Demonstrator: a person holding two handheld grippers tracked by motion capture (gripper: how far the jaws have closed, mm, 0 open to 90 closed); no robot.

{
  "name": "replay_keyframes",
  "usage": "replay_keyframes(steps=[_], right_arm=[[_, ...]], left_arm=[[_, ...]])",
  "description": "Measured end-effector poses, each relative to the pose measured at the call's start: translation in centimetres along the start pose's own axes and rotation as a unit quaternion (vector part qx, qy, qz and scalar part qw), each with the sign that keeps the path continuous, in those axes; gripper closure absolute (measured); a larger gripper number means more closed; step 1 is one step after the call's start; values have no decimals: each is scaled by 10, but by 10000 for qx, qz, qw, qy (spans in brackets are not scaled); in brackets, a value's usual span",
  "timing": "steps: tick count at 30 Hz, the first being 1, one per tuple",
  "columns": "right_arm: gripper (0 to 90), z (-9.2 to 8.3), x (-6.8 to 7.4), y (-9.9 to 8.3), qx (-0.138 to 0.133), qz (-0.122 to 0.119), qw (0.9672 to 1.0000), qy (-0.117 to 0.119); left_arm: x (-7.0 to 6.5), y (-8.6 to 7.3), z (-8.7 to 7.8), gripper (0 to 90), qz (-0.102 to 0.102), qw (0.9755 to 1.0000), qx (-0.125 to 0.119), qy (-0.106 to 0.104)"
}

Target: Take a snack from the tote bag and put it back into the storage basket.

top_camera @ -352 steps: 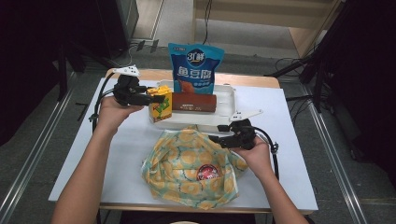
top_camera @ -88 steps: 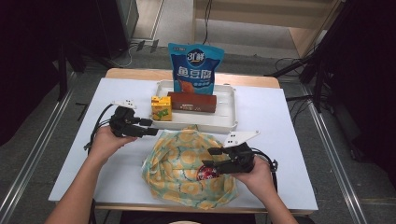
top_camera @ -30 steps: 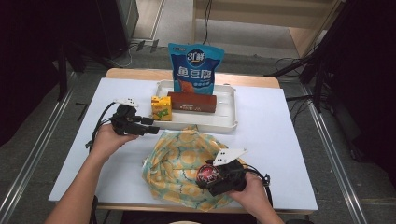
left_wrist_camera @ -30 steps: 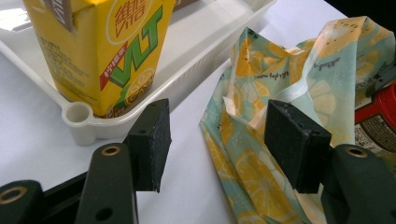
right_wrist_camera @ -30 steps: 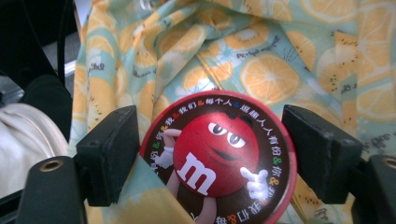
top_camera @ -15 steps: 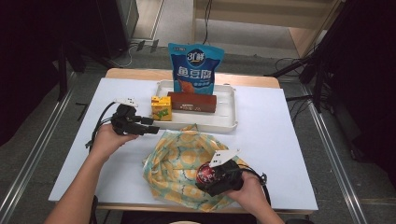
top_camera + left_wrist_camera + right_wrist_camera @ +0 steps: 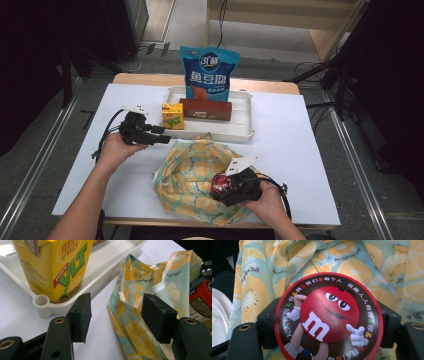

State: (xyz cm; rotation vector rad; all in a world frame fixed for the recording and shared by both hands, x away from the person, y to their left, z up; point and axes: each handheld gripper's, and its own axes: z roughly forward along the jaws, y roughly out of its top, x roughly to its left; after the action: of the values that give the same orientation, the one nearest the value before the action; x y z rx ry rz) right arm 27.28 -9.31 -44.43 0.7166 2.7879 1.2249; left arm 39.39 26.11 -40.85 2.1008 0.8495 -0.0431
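A round red M&M's can lies on a lemon-print cloth bag near the table's front edge. My right gripper has its jaws on either side of the can; they have just been closing and both pads now touch its rim. My left gripper hovers open between the white tray's corner and the bag's edge, with nothing between its pads. In the left gripper view the can shows at the far right.
The white tray holds a yellow juice carton and a brown box. A blue snack pouch stands upright at its back. White table surface lies bare to the right of the tray.
The juice carton once held over the tray by my left gripper now stands in it, and that hand has drawn back. My right gripper came down from the bag's right edge onto the can.
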Motion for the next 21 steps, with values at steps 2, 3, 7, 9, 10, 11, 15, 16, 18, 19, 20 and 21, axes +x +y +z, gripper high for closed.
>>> replay_keyframes(steps=[2,3,7,9,10,11,15,16,18,19,20,21], right_arm=[[260,0,0,1,6,21,10000,0],[260,0,0,1,-11,8,10000,2],[260,-2,-1,3,-64,50,10000,-2],[261,-3,-2,4,-83,65,9999,-9],[261,-3,-2,4,-98,71,9999,-17],[261,-4,-2,5,-98,98,9999,-2],[261,-6,-4,7,-170,128,9998,-19],[261,-7,-5,7,-183,125,9997,-44],[262,-8,-6,8,-207,144,9997,-56],[262,-9,-7,9,-234,146,9996,-69],[262,-10,-7,10,-249,142,9996,-70],[262,-10,-8,10,-271,133,9995,-89]], left_arm=[[0,0,0,415,-4,10000,-8,-2],[0,0,0,414,1,10000,0,-1],[0,0,0,414,6,10000,5,0],[0,0,0,414,7,10000,3,-3],[0,0,0,414,7,10000,2,-3],[0,0,0,414,9,10000,1,0],[0,0,0,414,12,10000,9,-6],[0,0,0,415,13,10000,3,-8],[0,0,0,415,23,10000,13,-1],[-1,0,0,414,27,10000,15,-2],[-1,0,0,414,35,10000,19,2],[-1,0,0,415,40,10000,19,8]])
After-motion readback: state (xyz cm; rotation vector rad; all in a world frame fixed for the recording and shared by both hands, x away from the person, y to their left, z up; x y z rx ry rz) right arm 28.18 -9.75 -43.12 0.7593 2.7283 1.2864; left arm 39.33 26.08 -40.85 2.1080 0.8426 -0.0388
